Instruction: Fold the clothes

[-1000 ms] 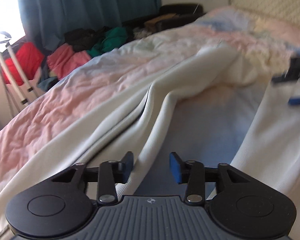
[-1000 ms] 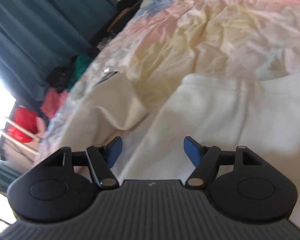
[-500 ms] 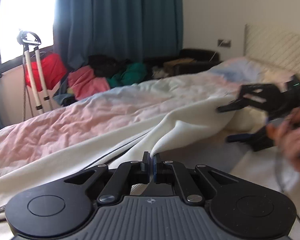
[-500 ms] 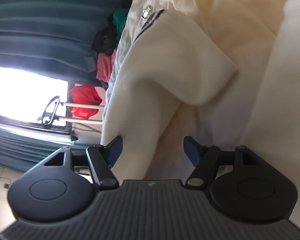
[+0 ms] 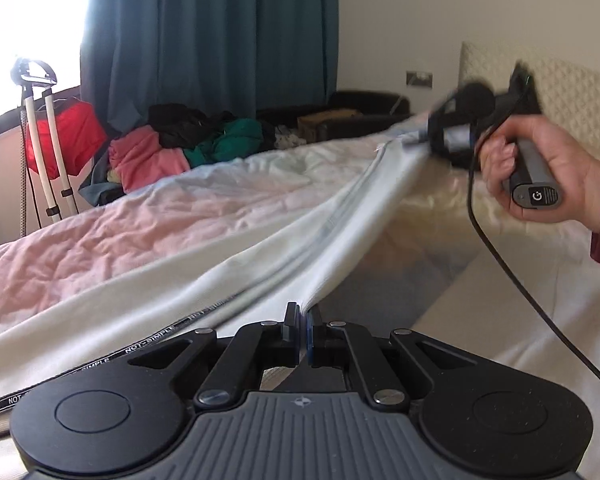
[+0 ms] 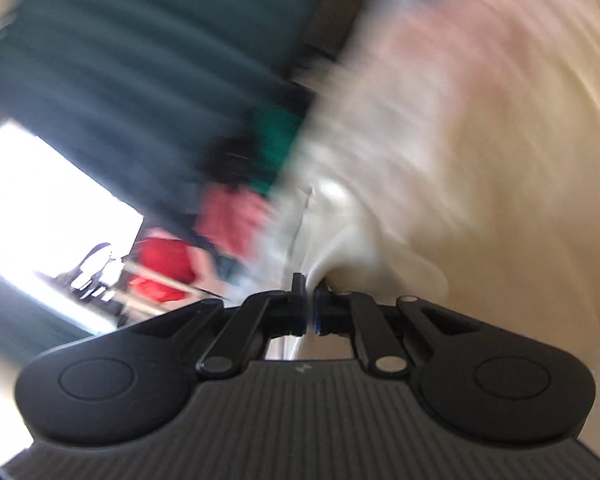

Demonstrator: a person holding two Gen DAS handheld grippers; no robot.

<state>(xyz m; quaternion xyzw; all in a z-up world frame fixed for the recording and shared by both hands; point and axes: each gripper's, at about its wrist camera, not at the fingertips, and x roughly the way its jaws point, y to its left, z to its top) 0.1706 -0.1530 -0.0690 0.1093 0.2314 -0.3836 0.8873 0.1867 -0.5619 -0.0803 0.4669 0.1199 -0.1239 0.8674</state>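
Both your grippers are pinched on the cream garment, lifted over the bed.

Left wrist view: your left gripper (image 5: 303,322) is closed on a fold of the cream garment (image 5: 236,276) – the cloth runs tight from the near centre to the far right, above the pink quilt (image 5: 100,236). There your right hand (image 5: 540,168) holds the right gripper (image 5: 424,136) at the garment's far end. Right wrist view, much blurred: the right gripper (image 6: 309,300) is fully closed on a bunch of the same cloth (image 6: 360,248) – teal curtain (image 6: 140,60) at left.
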